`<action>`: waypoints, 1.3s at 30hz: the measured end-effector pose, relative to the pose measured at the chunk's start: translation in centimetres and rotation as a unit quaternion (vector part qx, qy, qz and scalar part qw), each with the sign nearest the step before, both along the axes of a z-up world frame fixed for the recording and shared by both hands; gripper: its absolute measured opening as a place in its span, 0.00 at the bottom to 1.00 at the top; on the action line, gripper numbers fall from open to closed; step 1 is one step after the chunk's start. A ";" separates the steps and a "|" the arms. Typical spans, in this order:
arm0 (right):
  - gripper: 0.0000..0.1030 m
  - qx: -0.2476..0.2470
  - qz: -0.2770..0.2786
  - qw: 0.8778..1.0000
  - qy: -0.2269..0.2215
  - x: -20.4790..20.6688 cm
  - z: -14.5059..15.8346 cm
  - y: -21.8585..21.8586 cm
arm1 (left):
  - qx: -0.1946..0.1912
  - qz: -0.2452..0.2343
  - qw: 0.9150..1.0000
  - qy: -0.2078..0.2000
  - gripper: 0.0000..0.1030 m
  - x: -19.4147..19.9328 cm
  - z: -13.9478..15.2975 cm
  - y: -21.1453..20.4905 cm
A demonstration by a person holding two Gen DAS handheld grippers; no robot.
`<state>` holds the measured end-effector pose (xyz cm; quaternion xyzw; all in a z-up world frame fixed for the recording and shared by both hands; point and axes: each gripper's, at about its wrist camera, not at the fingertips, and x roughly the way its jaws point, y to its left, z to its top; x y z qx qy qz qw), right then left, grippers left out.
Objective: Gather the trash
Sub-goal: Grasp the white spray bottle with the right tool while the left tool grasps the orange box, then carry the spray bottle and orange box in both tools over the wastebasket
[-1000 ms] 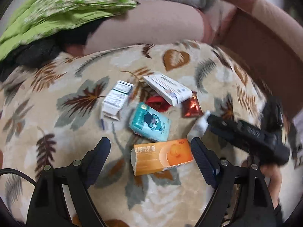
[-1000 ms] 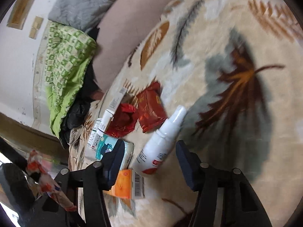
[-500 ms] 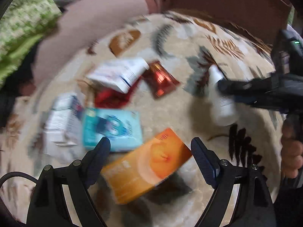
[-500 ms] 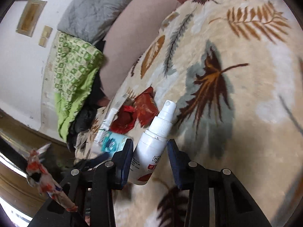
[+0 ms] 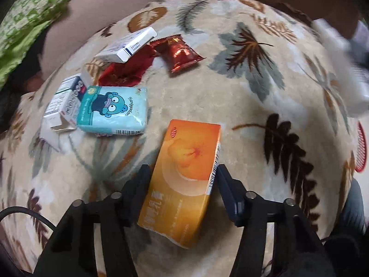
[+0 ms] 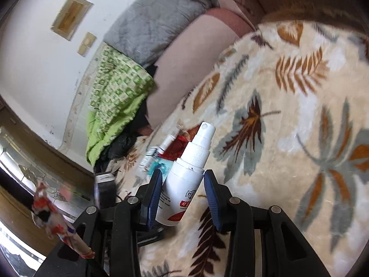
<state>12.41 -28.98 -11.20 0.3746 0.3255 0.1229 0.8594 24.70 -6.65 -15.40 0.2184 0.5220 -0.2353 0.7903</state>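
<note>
My left gripper is shut on an orange carton, lifted off the leaf-patterned blanket. On the blanket lie a teal tissue pack, a white box beside it, a white-and-blue box and red foil wrappers. My right gripper is shut on a white spray bottle, held upright above the blanket. That bottle appears as a white blur at the right of the left wrist view.
A pink cushion, a grey quilt and a green patterned cloth lie behind the blanket. A red object sits at the blanket's right edge. A colourful stick is at the lower left.
My left gripper closed on the orange carton and raised it. My right gripper, closing on the spray bottle half a second ago, now has it gripped and lifted up and away to the right.
</note>
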 end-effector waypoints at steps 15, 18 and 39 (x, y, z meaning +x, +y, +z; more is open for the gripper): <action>0.39 -0.105 -0.070 0.991 -0.047 -18.5 7.6 -2.7 | -0.215 0.101 0.961 -0.144 0.51 -17.0 16.4 -4.7; 0.39 -0.125 -0.083 0.988 -0.046 -21.3 8.2 -3.4 | -0.259 0.104 0.951 -0.134 0.51 -19.9 15.9 -5.5; 0.39 -0.147 -0.225 0.963 -0.026 -31.1 9.1 -12.0 | -0.288 -0.016 0.953 -0.089 0.51 -29.3 15.9 -15.2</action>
